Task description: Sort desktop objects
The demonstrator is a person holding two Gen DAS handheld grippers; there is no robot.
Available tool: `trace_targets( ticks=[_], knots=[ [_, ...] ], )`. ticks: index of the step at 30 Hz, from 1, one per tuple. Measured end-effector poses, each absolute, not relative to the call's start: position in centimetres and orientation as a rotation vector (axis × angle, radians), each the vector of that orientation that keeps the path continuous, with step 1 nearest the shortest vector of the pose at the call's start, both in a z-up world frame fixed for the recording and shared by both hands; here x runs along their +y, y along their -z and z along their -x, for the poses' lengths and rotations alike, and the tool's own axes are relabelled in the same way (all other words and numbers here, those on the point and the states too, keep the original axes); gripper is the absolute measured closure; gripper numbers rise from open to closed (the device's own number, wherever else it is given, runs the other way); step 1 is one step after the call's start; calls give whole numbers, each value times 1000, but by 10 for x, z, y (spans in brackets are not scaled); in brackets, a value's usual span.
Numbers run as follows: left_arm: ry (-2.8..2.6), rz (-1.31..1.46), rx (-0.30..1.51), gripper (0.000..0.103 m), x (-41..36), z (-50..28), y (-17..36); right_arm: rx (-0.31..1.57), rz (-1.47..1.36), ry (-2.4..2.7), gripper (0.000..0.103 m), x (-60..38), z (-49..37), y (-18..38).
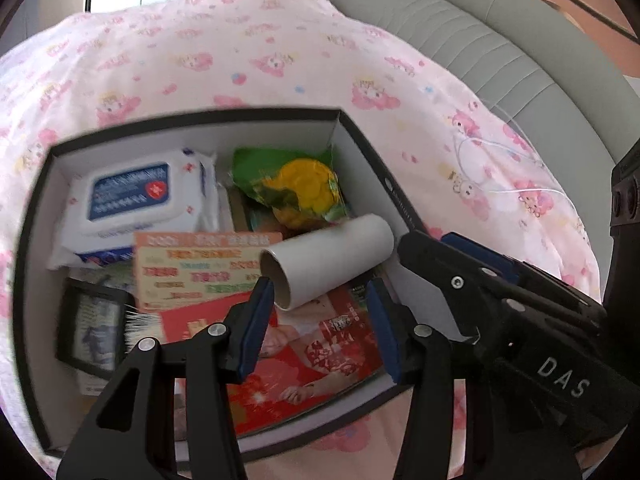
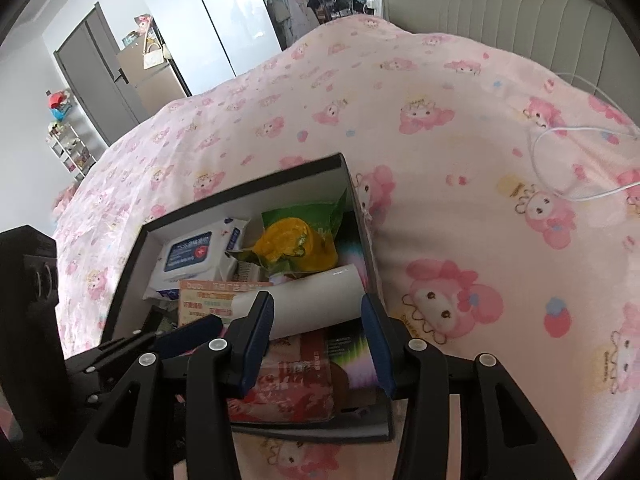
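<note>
Box (image 1: 38, 216) crowded: tube (image 1: 328, 260), wipes (image 1: 136, 200); both hand-held grippers (image 1: 320, 316) (image 2: 318, 332) wide, empty

Black grippers, blue-padded jaws, silver screws

A black-rimmed cardboard box (image 1: 362, 140) with white inner walls sits on a pink cartoon-print bedsheet (image 1: 240, 60). Inside lie a white pack of wet wipes with a blue label (image 1: 136, 200), a green and yellow snack bag (image 1: 296, 184), an orange printed card (image 1: 192, 268) and a white cardboard tube (image 1: 332, 260). The left gripper (image 1: 320, 304) hovers with jaws apart over the tube's open end. A second black gripper (image 1: 480, 280) enters from the right.
</note>
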State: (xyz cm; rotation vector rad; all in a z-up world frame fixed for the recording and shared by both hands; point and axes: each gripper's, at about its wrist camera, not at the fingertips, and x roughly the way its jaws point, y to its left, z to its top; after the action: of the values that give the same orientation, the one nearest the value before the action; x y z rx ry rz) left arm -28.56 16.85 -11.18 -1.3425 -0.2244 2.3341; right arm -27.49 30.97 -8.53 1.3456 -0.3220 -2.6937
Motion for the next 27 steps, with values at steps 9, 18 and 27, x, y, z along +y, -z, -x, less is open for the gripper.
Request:
trace_targets(
  ticks=[9,18,27],
  knots=[
    [-2529,1229,-201,41,122,269,45,-225,-1233,2799,56,278,253,19],
    [-2664,1152,-227,29,64,233,-3,-160,-1167,2857,48,226,216,-37],
    [-2749,1122,-194,11,27,189,-26,-112,-1112,2853,42,190,180,-57]
  ],
)
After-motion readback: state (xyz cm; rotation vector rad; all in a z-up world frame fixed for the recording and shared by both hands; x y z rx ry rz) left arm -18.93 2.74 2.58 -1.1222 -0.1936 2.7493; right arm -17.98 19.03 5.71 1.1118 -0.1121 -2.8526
